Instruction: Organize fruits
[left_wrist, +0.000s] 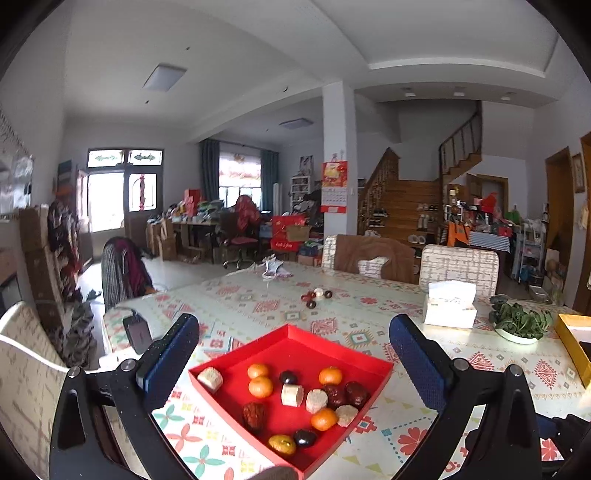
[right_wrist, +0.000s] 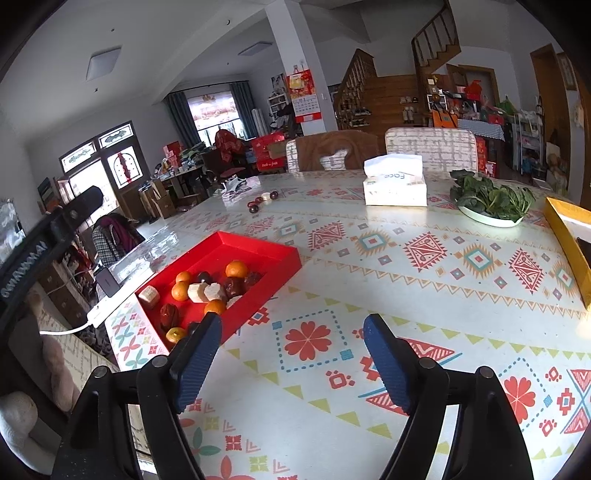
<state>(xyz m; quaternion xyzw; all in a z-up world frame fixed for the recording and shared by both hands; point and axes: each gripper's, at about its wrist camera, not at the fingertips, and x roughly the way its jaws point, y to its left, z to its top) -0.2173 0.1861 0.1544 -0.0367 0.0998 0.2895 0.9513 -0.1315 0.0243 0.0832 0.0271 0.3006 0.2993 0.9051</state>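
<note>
Fruits (left_wrist: 260, 386) lie loose in a red tray (left_wrist: 295, 334) near the table's (right_wrist: 369, 288) left edge: small oranges, dark red dates, nearly black round ones and pale cut chunks, mostly crowded toward the tray's near corner, while its far half is bare. A second small cluster (left_wrist: 317, 297) of dark fruits and a pale piece sits on the cloth well beyond the tray, with open table between them. The left gripper (left_wrist: 293, 345) hangs over the tray, jaws spread wide and empty, its blue pads flanking the tray's sides without touching anything. The right gripper (right_wrist: 291, 354) is also released and holds nothing; its left pad (right_wrist: 197, 363) overlaps the tray's near rim in view, though whether it touches cannot be told, and the rest of it sits over bare patterned cloth. To the right of the tray the table is broad and free as far as a tissue box (right_wrist: 394, 184), a plate of greens (right_wrist: 491, 205) and a yellow box (right_wrist: 565, 236) at the right edge. A power strip (right_wrist: 110, 304) lies just beside the tray on the table's left rim.
</note>
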